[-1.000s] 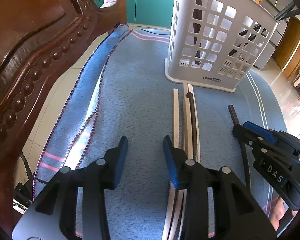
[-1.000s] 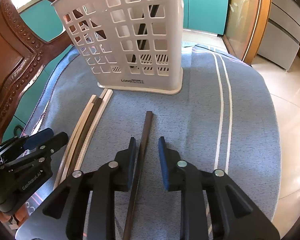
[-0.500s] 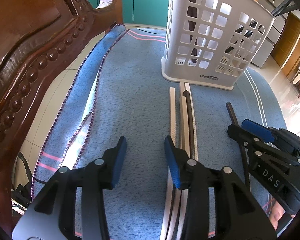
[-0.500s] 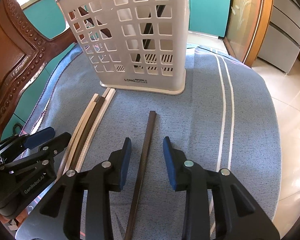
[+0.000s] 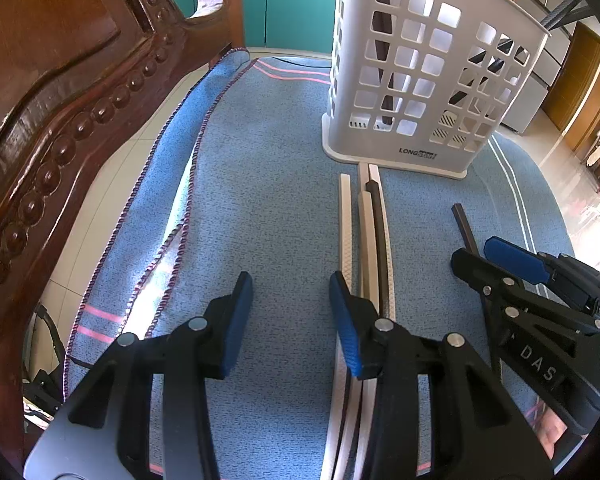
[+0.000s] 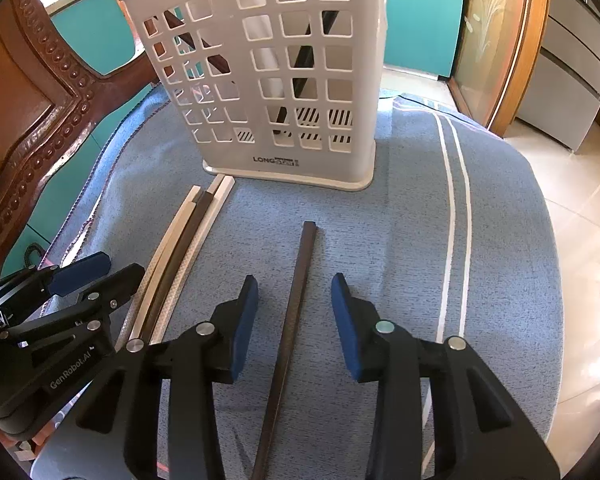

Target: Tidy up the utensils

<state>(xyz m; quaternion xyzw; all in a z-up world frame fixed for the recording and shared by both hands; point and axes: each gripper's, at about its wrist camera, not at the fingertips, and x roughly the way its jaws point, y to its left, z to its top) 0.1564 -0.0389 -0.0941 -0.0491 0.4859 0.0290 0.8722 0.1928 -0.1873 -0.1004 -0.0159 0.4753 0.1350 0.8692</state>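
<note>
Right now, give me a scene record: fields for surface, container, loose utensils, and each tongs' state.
surface: blue cloth with white stripes
container: white perforated utensil holder, upright at the far end, dark chopsticks already inside
loose group: bundle of white and dark chopsticks lying flat, tips near the holder's base
single: dark chopstick lying flat, apart from the bundle
left tongs: open over bare cloth, bundle just beside the right finger
right tongs: jaws have just been opening; dark chopstick lies between them, pads clear of it
</note>
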